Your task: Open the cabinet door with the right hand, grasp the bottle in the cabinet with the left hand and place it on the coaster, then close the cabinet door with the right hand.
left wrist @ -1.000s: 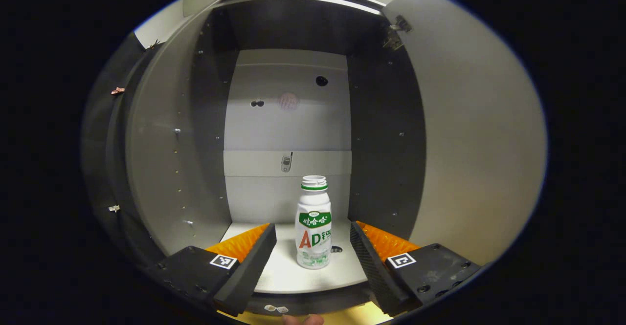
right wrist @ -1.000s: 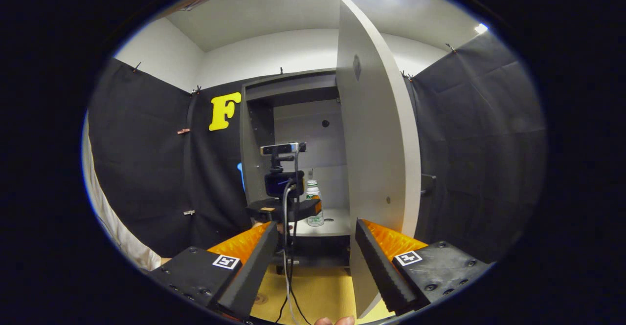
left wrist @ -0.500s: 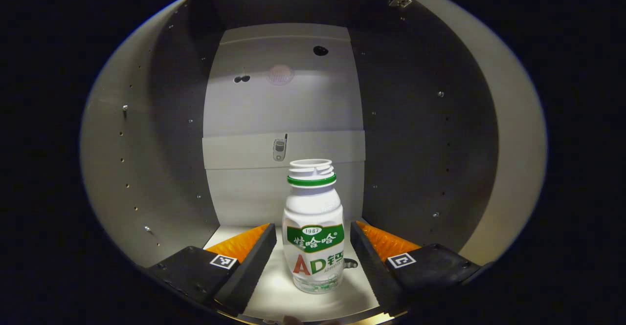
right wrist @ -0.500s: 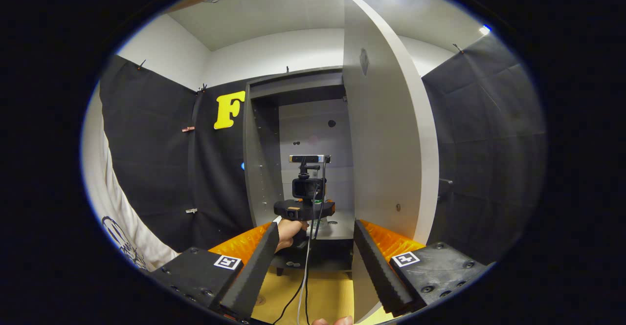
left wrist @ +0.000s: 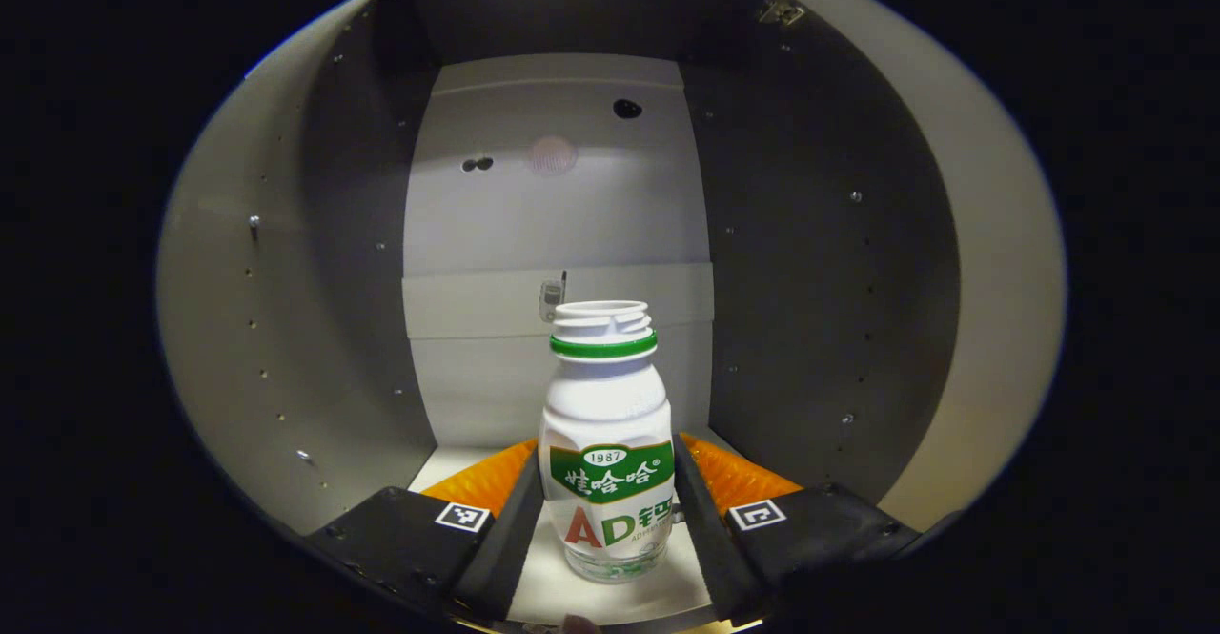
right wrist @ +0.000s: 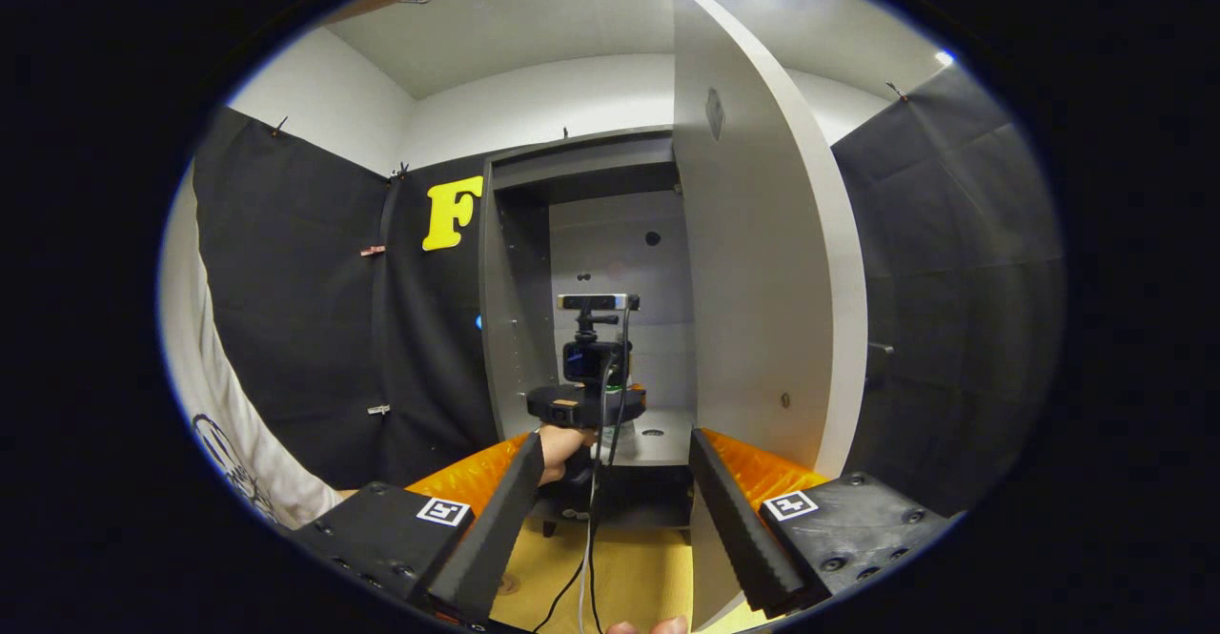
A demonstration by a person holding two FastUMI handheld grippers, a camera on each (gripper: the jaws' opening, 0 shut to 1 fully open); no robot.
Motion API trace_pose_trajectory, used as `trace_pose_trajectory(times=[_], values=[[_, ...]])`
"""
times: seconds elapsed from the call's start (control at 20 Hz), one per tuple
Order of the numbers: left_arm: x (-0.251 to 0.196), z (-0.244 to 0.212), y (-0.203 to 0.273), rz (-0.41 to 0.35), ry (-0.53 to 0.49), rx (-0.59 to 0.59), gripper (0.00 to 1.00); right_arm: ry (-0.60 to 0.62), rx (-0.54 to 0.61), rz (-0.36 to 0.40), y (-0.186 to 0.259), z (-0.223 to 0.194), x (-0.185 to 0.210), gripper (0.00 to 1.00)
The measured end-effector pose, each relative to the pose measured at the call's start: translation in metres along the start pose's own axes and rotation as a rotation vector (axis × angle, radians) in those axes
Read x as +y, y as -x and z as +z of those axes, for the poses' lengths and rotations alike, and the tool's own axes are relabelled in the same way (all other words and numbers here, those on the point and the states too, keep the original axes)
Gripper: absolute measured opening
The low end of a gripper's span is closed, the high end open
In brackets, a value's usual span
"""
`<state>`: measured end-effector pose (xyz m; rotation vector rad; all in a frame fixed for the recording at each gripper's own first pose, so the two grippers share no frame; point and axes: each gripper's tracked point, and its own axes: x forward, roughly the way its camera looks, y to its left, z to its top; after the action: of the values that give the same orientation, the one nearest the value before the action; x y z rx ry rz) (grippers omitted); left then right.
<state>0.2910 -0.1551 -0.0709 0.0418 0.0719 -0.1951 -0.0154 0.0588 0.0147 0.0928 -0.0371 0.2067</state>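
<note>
Over the last second we pushed the left gripper deep into the cabinet; the bottle, formerly ahead of the fingertips, now stands between the fingers. The fingers have narrowed from wide apart to lying against the bottle's sides. In the right gripper view, the right gripper shifted slightly, the open door sitting a little further right.
</note>
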Motion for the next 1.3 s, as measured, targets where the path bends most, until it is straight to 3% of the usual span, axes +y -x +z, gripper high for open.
trace_pose_trajectory(times=[0.35,0.4,0.6,0.65,0.9,1.05,1.3], values=[[0.022,0.014,0.066,-0.030,-0.006,-0.015,0.76,-0.008,-0.010,-0.032,0.003,-0.004,-0.006,0.95],[0.027,0.016,0.077,-0.027,-0.021,-0.021,0.76,-0.008,-0.008,-0.039,0.002,-0.005,-0.006,0.91],[0.044,0.015,0.119,-0.022,0.002,-0.028,0.76,-0.010,-0.037,-0.066,-0.001,0.000,-0.008,1.00],[0.052,0.013,0.130,-0.013,0.007,-0.030,0.76,-0.006,-0.038,-0.072,-0.004,-0.001,-0.008,0.96],[0.083,-0.009,0.178,0.005,0.016,-0.027,0.76,0.033,-0.073,-0.093,-0.007,0.002,-0.005,1.00],[0.102,-0.030,0.203,0.022,0.021,-0.024,0.76,0.061,-0.087,-0.097,-0.009,0.002,-0.003,0.97],[0.132,-0.077,0.241,0.091,0.036,-0.025,0.76,0.052,-0.107,-0.092,-0.007,0.005,-0.001,0.97]])
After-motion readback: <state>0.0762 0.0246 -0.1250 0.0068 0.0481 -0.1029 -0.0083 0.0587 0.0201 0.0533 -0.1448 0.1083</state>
